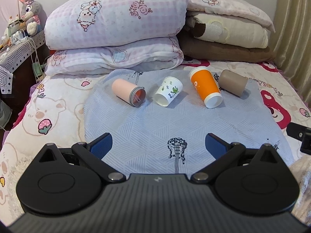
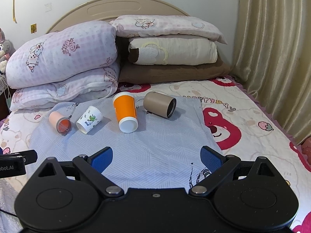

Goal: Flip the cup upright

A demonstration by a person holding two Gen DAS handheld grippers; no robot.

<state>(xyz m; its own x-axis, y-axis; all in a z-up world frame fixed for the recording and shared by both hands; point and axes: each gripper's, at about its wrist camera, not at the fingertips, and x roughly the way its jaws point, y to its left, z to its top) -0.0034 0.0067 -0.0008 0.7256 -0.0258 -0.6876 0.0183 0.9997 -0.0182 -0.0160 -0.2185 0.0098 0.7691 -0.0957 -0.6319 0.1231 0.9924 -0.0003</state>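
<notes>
Both tools, left [image 1: 159, 142] and right [image 2: 156, 158], hang spread and empty; the four cups, like the orange cup [image 2: 126, 112], could roll on the soft bed [image 2: 252, 116] when nudged.

In the left wrist view, the grey plush rabbit [image 1: 29, 11] at the far left is partly cut by the rounded picture border. The small items on the patterned side table [image 1: 13, 52] below it are too small to identify. At the right edge, a black gripper part [image 1: 300, 136] is cut off. The taupe cylindrical cup [image 1: 233, 84] shows no opening here. In the right wrist view, the black block with white letters [image 2: 11, 166] is cut by the left edge, so the text is incomplete.
</notes>
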